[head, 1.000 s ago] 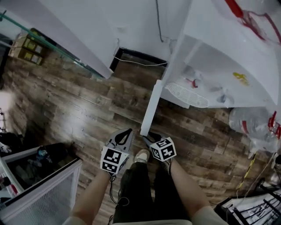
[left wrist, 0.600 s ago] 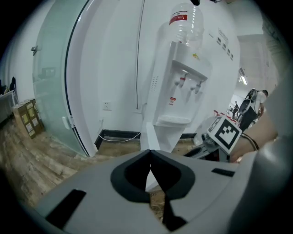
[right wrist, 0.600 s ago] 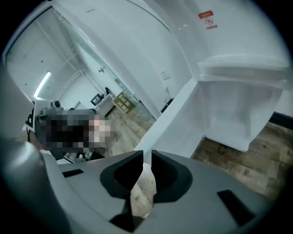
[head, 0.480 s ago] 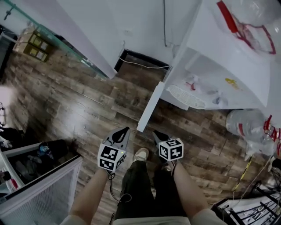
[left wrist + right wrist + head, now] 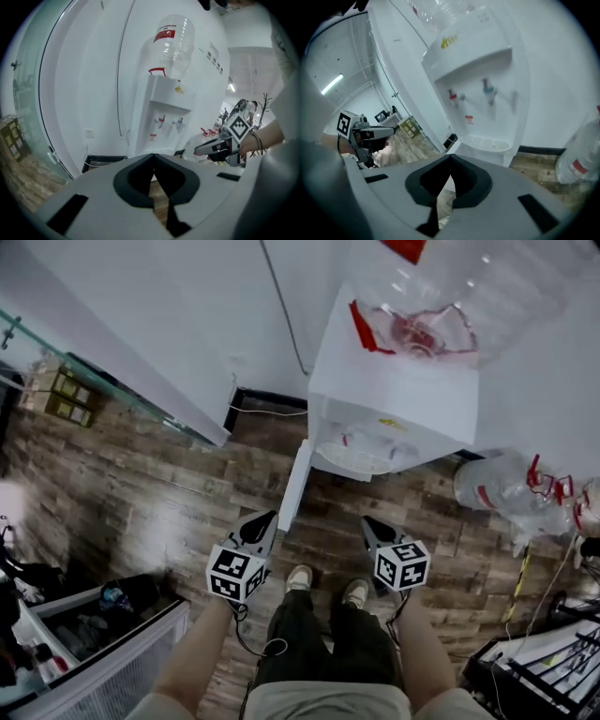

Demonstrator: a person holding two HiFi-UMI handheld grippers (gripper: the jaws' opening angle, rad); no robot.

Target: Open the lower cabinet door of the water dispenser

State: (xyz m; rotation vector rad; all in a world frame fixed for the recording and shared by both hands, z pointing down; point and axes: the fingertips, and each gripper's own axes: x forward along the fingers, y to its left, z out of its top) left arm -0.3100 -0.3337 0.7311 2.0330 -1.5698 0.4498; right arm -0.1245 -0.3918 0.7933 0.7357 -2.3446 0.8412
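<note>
A: What fills the scene?

B: A dark wooden floor (image 5: 141, 484), and against the white wall stands the water dispenser (image 5: 394, 390), with a clear bottle (image 5: 422, 296) upside down on top.

A: And the lower cabinet door?

B: The cabinet door (image 5: 293, 486) is swung open. From above it shows as a white strip coming out from the dispenser's left side toward the person. Its near end is just beside the left gripper but not touching it.

A: Anything else on the floor?

B: A spare bottle (image 5: 497, 488) lies to the right of the dispenser.

A: How are the claws?

B: The left gripper (image 5: 153, 155) has its jaws pressed together with nothing between them. The right gripper (image 5: 450, 157) has just been closing, and its jaws now meet on nothing too. Both are held above the person's shoes, well short of the dispenser.
</note>
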